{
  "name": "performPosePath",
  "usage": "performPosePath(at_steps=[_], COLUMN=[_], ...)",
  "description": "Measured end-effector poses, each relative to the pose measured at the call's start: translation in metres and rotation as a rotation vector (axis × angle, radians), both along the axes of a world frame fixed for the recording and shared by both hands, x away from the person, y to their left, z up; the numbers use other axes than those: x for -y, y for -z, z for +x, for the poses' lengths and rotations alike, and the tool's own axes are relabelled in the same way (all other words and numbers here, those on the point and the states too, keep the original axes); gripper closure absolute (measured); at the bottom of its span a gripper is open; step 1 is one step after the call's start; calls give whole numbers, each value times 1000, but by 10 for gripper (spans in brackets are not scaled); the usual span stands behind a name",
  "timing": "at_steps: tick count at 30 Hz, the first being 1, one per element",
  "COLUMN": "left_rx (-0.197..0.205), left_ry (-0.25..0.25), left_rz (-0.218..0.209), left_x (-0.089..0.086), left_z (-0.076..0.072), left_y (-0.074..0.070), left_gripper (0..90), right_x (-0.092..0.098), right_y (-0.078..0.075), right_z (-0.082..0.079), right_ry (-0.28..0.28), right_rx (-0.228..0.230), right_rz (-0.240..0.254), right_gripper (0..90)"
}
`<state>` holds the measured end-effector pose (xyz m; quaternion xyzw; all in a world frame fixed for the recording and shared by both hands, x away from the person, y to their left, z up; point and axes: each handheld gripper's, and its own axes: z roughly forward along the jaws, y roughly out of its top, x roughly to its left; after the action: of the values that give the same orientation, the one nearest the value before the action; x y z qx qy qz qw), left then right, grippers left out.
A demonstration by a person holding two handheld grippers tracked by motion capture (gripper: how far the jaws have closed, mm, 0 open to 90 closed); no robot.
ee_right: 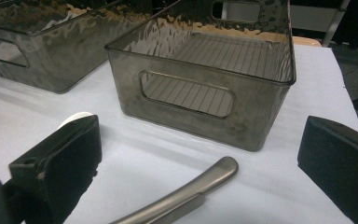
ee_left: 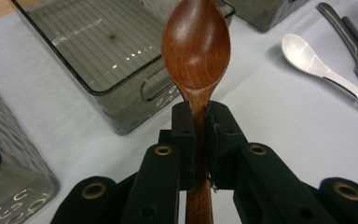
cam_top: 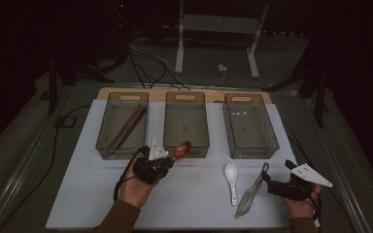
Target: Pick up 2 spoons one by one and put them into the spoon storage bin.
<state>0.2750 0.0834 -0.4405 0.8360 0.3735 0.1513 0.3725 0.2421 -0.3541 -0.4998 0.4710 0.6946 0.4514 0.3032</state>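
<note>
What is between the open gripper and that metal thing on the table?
Nothing visible. The right gripper has its jaws wide open on either side of the metal server's handle, with bare white table around it. The white spoon lies off to the side.

high view overhead; both gripper views near table [cam_top: 97, 194].

Your left hand [cam_top: 135, 187] enters from the bottom edge and carries the left gripper [cam_top: 167, 158], angled forward and to the right; its fingers [ee_left: 184, 140] are clamped together on a thin handle. Your right hand [cam_top: 301, 204] holds the right gripper [cam_top: 266, 180] low over the worktop [cam_top: 194, 204], pointing left, with its fingers [ee_right: 70, 158] spread wide apart.
</note>
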Motion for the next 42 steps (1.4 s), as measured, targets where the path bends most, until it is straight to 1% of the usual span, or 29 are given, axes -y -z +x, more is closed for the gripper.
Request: performPosePath(at_steps=[12,19,23,35,42], left_rx=[18,26,26,25,27], left_ry=[-9,-24,-33,-59,-73], left_rz=[-9,-16,-27,-28,-33], left_x=[3,4,4,3,2], left_z=[10,18,22,37,44], left_y=[-9,-13,-15,-16,-20], left_gripper=[840,840,840,840,840], right_x=[0,1,1,0,0], right_y=[0,0,0,0,0], right_z=[0,0,0,0,0], right_ry=[0,1,0,0,-1], right_rx=[-1,-1,-1,0,-2], right_rz=[1,1,1,1,0], right_gripper=[0,0,0,0,0])
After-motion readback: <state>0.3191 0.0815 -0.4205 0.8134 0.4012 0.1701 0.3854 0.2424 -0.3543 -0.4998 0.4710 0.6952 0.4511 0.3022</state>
